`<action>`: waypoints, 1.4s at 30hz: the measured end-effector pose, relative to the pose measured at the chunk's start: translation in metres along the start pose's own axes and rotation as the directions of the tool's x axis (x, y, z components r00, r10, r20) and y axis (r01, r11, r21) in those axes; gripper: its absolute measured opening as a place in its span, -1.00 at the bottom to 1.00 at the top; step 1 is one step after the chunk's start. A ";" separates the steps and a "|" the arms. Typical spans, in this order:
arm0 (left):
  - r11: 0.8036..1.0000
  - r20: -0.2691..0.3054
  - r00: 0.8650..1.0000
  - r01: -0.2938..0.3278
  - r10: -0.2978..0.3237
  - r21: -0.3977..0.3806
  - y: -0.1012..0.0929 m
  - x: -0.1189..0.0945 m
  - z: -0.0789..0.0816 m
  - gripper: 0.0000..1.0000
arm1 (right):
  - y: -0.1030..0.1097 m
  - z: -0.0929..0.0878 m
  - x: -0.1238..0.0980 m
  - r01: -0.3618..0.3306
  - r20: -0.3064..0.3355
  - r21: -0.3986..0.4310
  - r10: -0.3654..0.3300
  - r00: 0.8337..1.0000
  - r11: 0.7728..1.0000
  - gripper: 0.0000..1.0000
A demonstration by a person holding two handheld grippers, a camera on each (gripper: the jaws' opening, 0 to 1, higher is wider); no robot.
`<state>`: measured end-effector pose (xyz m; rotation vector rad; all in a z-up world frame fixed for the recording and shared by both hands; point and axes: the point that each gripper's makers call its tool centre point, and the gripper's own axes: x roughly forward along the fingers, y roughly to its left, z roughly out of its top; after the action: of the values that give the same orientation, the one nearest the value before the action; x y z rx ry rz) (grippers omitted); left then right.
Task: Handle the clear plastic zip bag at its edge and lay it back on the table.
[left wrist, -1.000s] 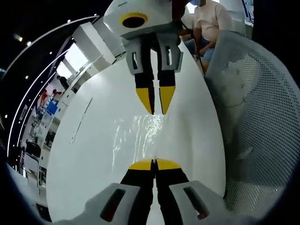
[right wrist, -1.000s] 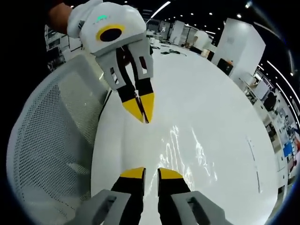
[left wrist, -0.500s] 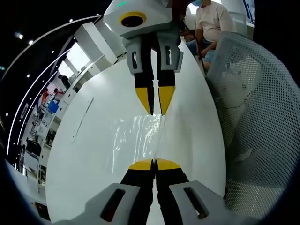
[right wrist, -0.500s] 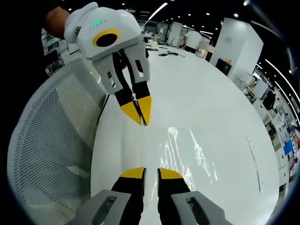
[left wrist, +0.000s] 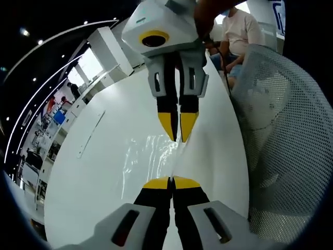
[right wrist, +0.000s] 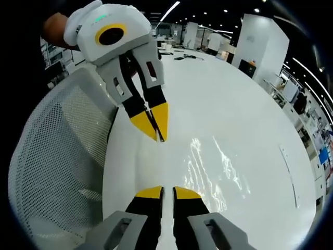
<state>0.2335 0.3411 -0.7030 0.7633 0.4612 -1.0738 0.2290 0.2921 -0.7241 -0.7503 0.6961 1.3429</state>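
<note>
- Looking along the left gripper (left wrist: pixel 171 181) in the left gripper view: its yellow-tipped jaws are pressed together with no gap, right at the near edge of the clear plastic zip bag (left wrist: pixel 151 156); they appear to pinch that edge, though the film is too transparent to be sure.
- Bag lies crinkled and shiny on the white table (left wrist: pixel 93 177), between the two grippers.
- Right gripper (left wrist: pixel 178 134) comes in from the top of this view, tips pointing down at the bag's far edge, a narrow slit between them.
- White mesh chair (left wrist: pixel 281 135) stands just beside the table; a seated person in a light shirt (left wrist: pixel 237 31) is behind it.
- Right gripper view: right gripper (right wrist: pixel 162 189) rises from the bottom, jaws nearly together with a thin slit; cannot tell whether bag film sits in it.
- Bag (right wrist: pixel 218 166) glints on the table (right wrist: pixel 208 104) just ahead and to one side of the tips.
- Left gripper (right wrist: pixel 154 130) shows opposite, tips closed to a point at the bag's edge; a hand (right wrist: pixel 54 28) holds it.
- Mesh chair (right wrist: pixel 57 166) beside the table edge.
</note>
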 end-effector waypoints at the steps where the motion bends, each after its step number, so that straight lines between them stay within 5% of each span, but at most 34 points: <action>1: 1.000 0.004 1.000 0.002 -0.002 -0.003 0.000 0.000 0.000 -1.00 | 0.000 -0.001 0.001 -0.001 -0.002 0.006 0.001 1.000 1.000 -0.99; 12: 1.000 -0.010 1.000 0.029 -0.029 -0.002 -0.005 0.001 -0.008 -1.00 | 0.008 -0.001 0.003 -0.012 -0.043 0.058 0.014 0.999 0.998 -1.00; 16: 0.999 -0.014 0.999 0.042 -0.042 0.003 -0.007 0.002 -0.008 -0.83 | 0.007 0.000 0.006 -0.012 -0.063 0.050 0.015 0.998 0.999 -1.00; 30: 0.996 0.056 0.997 0.055 -0.059 0.074 -0.016 -0.002 0.020 -0.79 | 0.002 0.001 0.009 -0.005 -0.072 0.106 0.013 0.997 0.994 -1.00; 42: 0.993 0.011 0.998 0.059 -0.061 0.103 -0.011 0.008 0.022 -0.83 | -0.007 0.016 -0.002 0.026 -0.033 0.125 -0.022 0.999 0.992 -1.00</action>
<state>0.2260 0.3167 -0.6974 0.8365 0.4217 -1.1653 0.2359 0.3036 -0.7126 -0.6783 0.7867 1.2553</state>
